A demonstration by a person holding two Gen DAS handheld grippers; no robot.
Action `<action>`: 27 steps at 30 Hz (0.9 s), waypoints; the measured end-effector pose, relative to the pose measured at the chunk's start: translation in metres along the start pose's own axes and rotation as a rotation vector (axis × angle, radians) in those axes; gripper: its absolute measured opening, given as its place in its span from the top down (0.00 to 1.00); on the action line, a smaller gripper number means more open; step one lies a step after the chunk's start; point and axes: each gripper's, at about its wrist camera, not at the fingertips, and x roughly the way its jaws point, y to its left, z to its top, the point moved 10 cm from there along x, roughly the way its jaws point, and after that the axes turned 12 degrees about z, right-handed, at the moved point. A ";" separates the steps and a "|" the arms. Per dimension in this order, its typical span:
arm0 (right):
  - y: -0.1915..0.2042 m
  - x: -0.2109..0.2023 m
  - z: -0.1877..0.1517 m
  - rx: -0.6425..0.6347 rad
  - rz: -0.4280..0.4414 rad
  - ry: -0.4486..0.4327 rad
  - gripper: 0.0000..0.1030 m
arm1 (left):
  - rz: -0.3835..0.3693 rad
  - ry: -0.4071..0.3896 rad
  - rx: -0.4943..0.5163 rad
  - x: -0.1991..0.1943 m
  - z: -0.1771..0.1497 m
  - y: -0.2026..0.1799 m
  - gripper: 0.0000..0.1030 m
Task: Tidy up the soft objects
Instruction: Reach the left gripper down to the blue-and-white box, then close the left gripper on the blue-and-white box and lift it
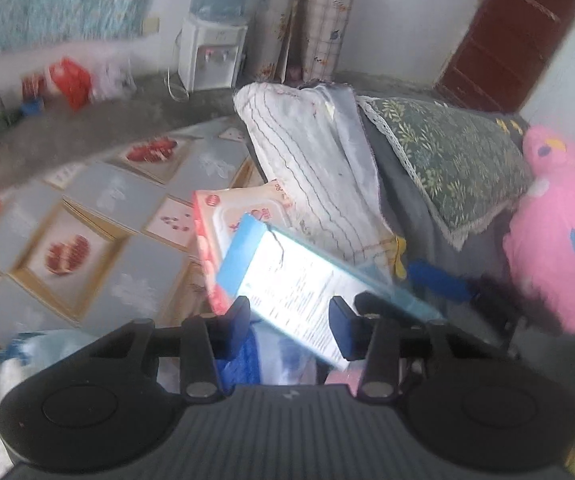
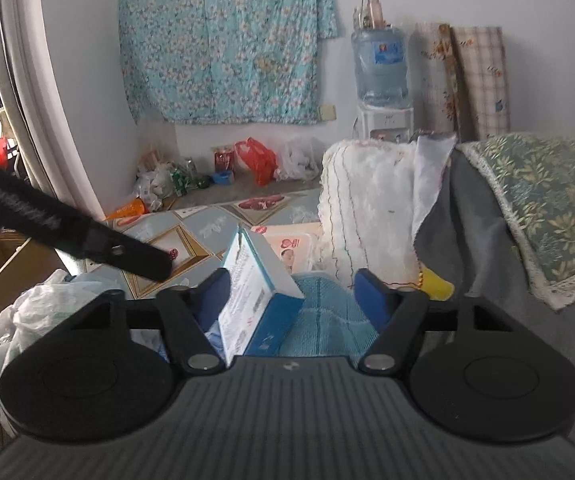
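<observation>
A blue and white cardboard box [image 1: 299,280] stands tilted between the fingers of my left gripper [image 1: 289,322], whose jaws are apart; whether they press on it I cannot tell. In the right wrist view the same box [image 2: 255,296] stands between the open fingers of my right gripper [image 2: 301,294], against the left finger, over a light blue knitted cloth [image 2: 327,312]. A pink wet-wipes pack [image 1: 239,208] lies behind the box. A white fluffy cushion [image 1: 311,160], a green leaf-print pillow [image 1: 447,156] and a pink plush toy [image 1: 559,232] lie on the grey sofa.
A patterned floor mat [image 1: 99,232] covers the floor on the left. A water dispenser [image 2: 383,92] and rolled mats [image 2: 463,80] stand by the far wall, with bags and bottles [image 2: 255,160] on the floor. A white plastic bag [image 2: 39,312] sits at lower left.
</observation>
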 end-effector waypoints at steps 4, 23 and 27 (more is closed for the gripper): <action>0.003 0.012 -0.005 0.003 0.056 0.008 0.55 | -0.064 0.058 -0.112 0.020 0.009 0.005 0.52; 0.101 0.012 -0.034 -0.322 0.139 0.117 0.60 | -0.201 0.184 -0.310 0.037 0.000 0.034 0.40; 0.110 0.018 -0.043 -0.337 0.157 0.152 0.60 | -0.185 0.178 -0.295 0.033 -0.005 0.035 0.40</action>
